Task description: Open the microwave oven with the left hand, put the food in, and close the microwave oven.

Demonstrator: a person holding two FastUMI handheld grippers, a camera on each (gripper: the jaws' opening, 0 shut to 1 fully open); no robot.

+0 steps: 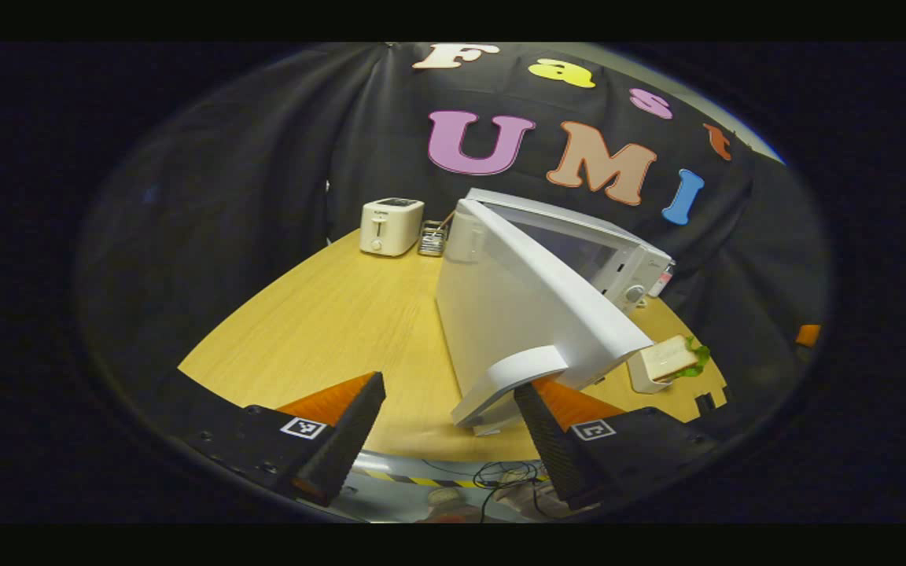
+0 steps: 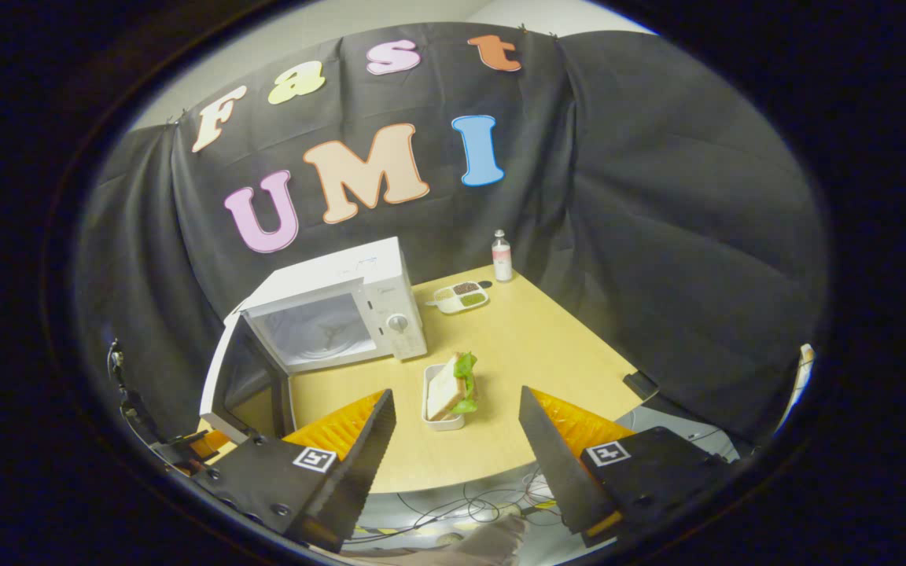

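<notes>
The microwave door (image 2: pixel 244 377) stands swung wide, leaving the oven cavity (image 2: pixel 315 328) open from the front. The sandwich box (image 2: pixel 447 397) sits on the desk (image 2: pixel 547 354) just before the oven's control panel, with bare desk around it and to its right. At the far edge stand a small tray (image 2: pixel 461 297) and a bottle (image 2: pixel 502 256). In the left gripper view the door's edge (image 1: pixel 535 369) lies between the parted jaws, and a toaster (image 1: pixel 390 226) stands well behind it
</notes>
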